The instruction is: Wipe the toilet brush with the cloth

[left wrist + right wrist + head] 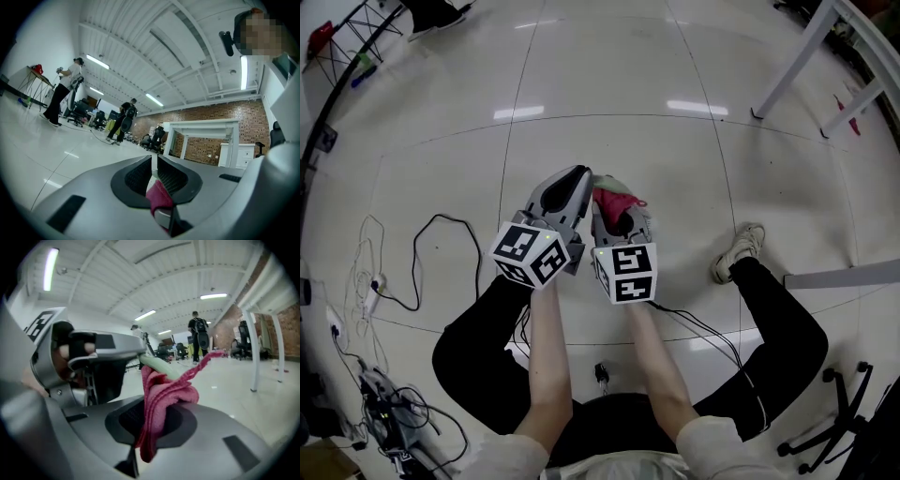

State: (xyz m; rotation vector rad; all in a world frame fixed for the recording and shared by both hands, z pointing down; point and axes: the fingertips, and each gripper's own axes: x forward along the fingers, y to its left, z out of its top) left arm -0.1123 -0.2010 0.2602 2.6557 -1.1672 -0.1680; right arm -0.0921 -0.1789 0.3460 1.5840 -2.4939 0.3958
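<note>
Left gripper (153,169) has its jaws nearly together, clamped on the thin pale green plastic handle of the toilet brush (161,367), which pokes out level from its nose. The brush head can't be made out in any view. Right gripper (152,422) sits just beside it, jaws closed on the pink terry cloth (165,397). The cloth is bunched between the pads, one end hanging below the jaws, the upper fold lying against the green handle and touching it. Both tools are side by side above the glossy white tiled floor (609,84), between the seated person's outstretched legs.
</note>
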